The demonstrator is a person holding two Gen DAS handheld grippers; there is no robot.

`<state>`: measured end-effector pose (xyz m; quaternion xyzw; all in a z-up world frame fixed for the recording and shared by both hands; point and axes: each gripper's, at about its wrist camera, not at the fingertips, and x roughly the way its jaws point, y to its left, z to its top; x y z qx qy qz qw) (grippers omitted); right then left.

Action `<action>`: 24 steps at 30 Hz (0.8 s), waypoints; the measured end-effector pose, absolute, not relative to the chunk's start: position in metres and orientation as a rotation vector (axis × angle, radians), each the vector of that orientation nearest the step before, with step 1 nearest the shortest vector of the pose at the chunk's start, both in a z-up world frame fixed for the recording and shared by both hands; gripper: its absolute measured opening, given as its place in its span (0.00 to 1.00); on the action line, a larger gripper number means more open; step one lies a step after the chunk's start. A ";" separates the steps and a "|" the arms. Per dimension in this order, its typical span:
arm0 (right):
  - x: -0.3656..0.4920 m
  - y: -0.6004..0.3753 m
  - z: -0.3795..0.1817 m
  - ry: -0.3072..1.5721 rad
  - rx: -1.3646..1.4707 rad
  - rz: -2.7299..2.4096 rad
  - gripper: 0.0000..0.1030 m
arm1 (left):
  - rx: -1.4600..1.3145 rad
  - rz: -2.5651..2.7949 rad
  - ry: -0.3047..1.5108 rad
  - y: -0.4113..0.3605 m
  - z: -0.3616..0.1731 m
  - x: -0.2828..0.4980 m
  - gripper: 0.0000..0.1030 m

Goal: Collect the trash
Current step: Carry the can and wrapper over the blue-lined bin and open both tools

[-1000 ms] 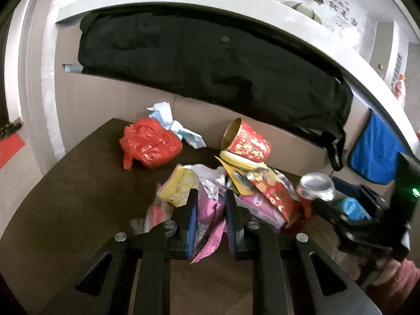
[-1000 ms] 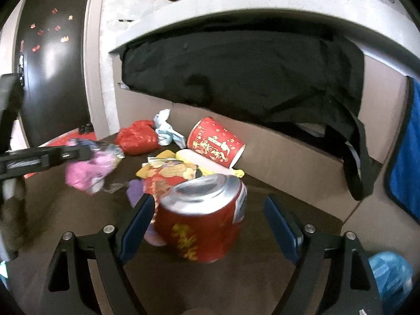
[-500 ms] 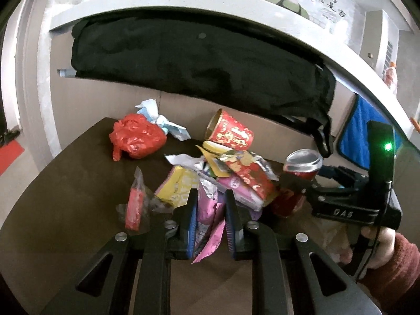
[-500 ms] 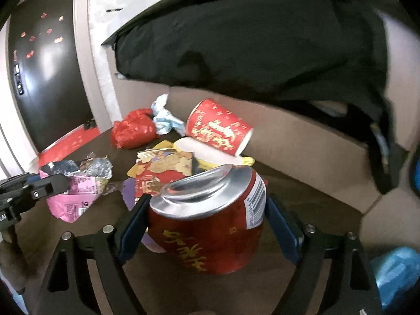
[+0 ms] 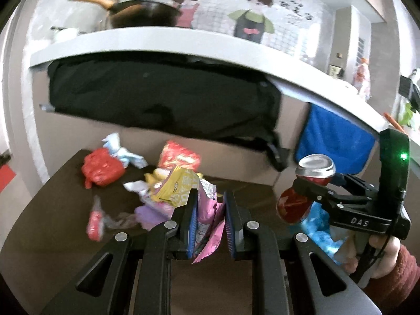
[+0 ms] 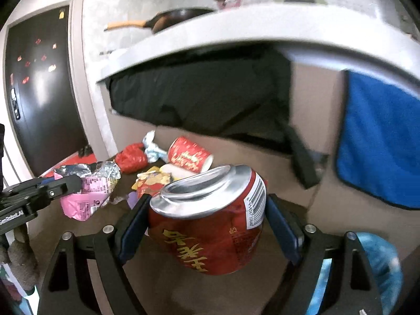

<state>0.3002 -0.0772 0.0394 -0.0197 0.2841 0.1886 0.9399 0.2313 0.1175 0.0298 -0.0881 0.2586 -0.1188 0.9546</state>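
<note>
Pink wrapper [image 5: 207, 218] pinched tight in the left tongs [image 5: 209, 214]. Right tongs [image 6: 207, 225] clamp a dented red can [image 6: 210, 220], both clear above the littered tabletop [image 5: 52, 210].

A grey counter ledge [image 5: 162, 35] curves across the top; a dark pan [image 5: 143, 13] with an orange handle sits on it; behind, 2 cartoon figures [image 5: 252, 18] decorate the wall; a black cloth [image 5: 157, 97] hangs under the ledge, with a blue towel [image 6: 380, 141] hanging beside it, apart; a dark door [image 6: 39, 92] dotted with small red stickers stands at the far left; the brown tabletop [image 5: 52, 202] lies below.
</note>
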 end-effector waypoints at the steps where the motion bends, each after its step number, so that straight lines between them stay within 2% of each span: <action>1: 0.295 -0.084 0.044 0.568 -0.038 0.375 0.80 | -0.176 -0.254 0.522 0.109 0.033 0.230 0.19; 12: 0.240 -0.208 0.095 0.469 0.021 0.181 0.80 | -0.089 -0.453 0.483 -0.027 0.066 0.225 0.19; 24: 0.219 -0.303 0.083 0.482 0.103 0.034 0.80 | -0.028 -0.595 0.561 -0.143 0.044 0.234 0.19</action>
